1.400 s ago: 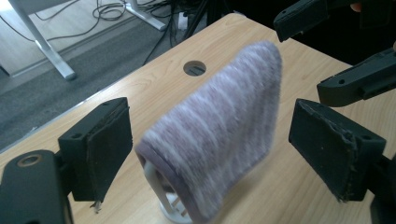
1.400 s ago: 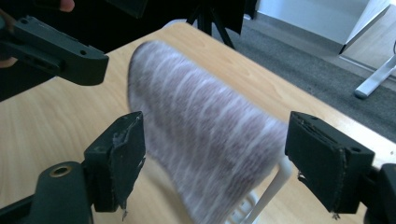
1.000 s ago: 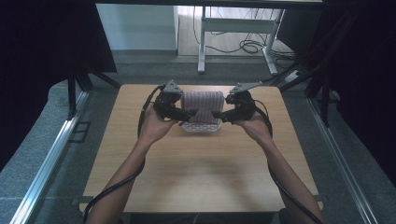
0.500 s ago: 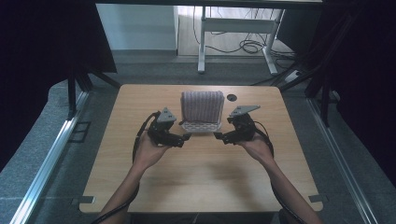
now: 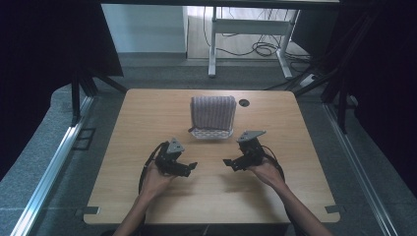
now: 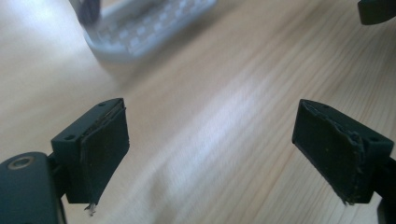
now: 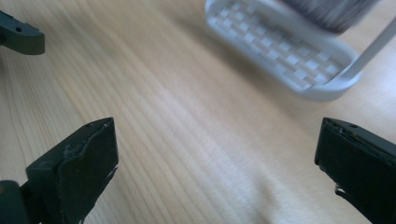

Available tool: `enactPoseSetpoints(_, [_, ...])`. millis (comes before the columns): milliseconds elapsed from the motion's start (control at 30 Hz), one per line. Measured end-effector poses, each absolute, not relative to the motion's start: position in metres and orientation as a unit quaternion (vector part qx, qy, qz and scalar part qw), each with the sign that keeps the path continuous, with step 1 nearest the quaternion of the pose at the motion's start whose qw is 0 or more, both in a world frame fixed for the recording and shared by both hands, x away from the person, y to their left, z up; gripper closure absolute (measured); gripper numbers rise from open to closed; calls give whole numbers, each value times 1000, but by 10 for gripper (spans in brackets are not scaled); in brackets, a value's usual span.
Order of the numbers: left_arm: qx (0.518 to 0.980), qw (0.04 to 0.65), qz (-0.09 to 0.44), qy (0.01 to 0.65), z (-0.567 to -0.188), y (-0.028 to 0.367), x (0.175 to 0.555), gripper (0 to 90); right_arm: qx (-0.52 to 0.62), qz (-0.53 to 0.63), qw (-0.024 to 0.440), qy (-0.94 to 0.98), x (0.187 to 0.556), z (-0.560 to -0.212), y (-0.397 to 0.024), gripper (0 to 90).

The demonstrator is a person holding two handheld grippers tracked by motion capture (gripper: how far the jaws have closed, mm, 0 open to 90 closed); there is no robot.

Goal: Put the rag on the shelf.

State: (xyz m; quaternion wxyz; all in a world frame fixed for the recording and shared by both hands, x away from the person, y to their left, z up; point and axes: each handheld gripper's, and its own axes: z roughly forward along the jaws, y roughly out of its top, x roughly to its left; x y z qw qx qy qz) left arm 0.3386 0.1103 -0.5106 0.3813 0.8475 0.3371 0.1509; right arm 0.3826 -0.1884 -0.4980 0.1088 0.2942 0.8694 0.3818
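A white perforated rack (image 5: 211,132) with a striped grey cloth (image 5: 213,111) draped over its upright frame stands on the far middle of the tabletop (image 5: 147,113), its long axis running side to side. It lies ahead of both grippers, centred between them and apart from each. The left gripper (image 5: 189,168) and right gripper (image 5: 229,162) rest low over the near tabletop, tips turned toward one another, jaws spread wide and empty. Neither looks clearly nearer, so a two-handed reach forward seems likely.

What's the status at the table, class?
Left hand-held gripper open, empty. Right hand-held gripper open, empty. Cloth draped on white rack, untouched. Nothing between.
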Motion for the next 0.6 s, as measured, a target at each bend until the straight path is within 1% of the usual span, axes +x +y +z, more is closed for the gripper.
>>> enactPoseSetpoints(67, [849,377,152,338,-515,110,337,105,293,379,107,871,382,-503,-187,0])
enactPoseSetpoints(100, [853,368,150,338,-523,110,335,105,290,370,102,877,380,-514,-185,0])
enactPoseSetpoints(133, [854,364,151,339,-525,111,334,104,290,368,102,878,379,-517,-184,0])
enactPoseSetpoints(200, [853,365,150,342,-528,112,333,105,290,367,103,878,378,-522,-182,0])
enactPoseSetpoints(233, [851,368,142,346,-532,114,331,105,291,360,101,881,377,-531,-179,0])
enactPoseSetpoints(333, [858,345,146,351,-539,115,331,104,288,350,104,885,377,-543,-173,0])
enactPoseSetpoints(367, [860,338,144,354,-543,115,332,106,286,355,117,882,376,-545,-172,0])
enactPoseSetpoints(400, [856,344,129,363,-544,117,333,102,288,355,116,882,377,-546,-171,0])
enactPoseSetpoints(600, [855,339,133,369,-544,117,334,97,290,355,118,881,377,-546,-171,0])
